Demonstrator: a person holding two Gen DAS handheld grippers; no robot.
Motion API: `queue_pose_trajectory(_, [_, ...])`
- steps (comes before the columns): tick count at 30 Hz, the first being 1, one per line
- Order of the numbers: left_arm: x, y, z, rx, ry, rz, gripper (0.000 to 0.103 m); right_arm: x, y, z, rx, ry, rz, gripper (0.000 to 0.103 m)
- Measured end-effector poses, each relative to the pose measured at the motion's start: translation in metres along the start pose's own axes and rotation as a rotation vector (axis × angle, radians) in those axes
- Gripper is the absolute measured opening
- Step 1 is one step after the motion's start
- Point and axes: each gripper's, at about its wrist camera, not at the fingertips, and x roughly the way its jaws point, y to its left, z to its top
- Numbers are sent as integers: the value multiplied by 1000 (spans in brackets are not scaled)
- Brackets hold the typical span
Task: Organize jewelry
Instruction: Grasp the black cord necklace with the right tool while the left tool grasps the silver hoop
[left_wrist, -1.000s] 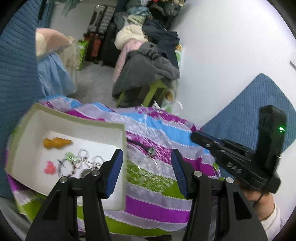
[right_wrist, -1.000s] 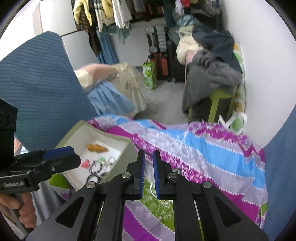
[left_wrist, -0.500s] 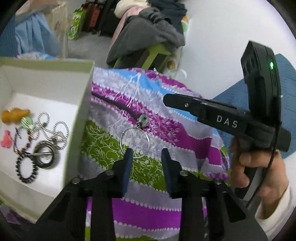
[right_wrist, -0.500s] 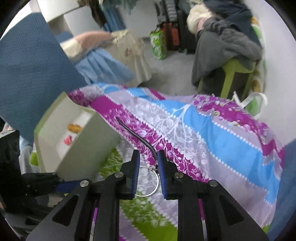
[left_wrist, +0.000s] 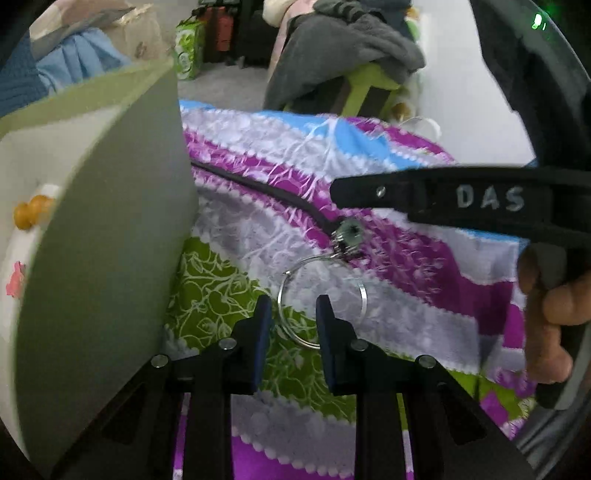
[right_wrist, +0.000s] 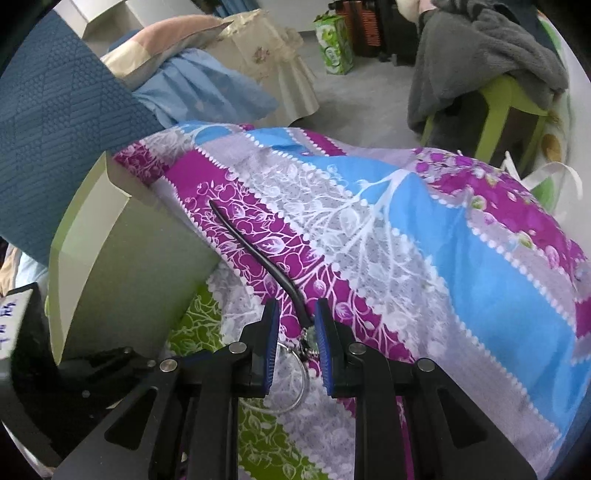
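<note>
At lower centre, the left tongs (left_wrist: 291, 314) stand narrowly parted astride the silver ring's (left_wrist: 321, 299) rim on the bedspread (left_wrist: 406, 295), ready to pinch; the right tongs (right_wrist: 295, 325), also narrow, flank its black cord (right_wrist: 258, 251), apparently for a two-point lift toward the box (left_wrist: 110, 221) at left.

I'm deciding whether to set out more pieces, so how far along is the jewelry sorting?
Partly done: the box already holds an orange piece and a pink one. In hand: both grippers are down at the necklace on the bedspread, the left gripper straddling the silver ring's rim, the right gripper around the black cord. Neither grips yet. Left: lifting it into the box.
</note>
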Motion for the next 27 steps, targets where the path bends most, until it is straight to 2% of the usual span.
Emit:
queue_pose_trajectory(2, [7, 2, -1, 0, 0, 20, 25, 7, 0, 3, -11, 12, 6, 18])
queue_pose_trajectory(7, [8, 4, -1, 3, -28, 8, 23, 23, 1, 10, -42, 39, 17, 18])
queue_pose_trajectory(8, [8, 4, -1, 10, -31, 11, 12, 24, 1, 10, -45, 43, 19, 18])
queue_pose_trajectory(10, [10, 2, -1, 27, -29, 16, 3, 30, -1, 12, -50, 53, 20, 18])
queue_pose_trajectory(16, [6, 2, -2, 21, -21, -39, 3, 39, -1, 15, -69, 55, 14, 18])
queue_pose_trajectory(27, [-20, 3, -9, -19, -19, -124, 2, 41, 11, 12, -184, 55, -26, 19])
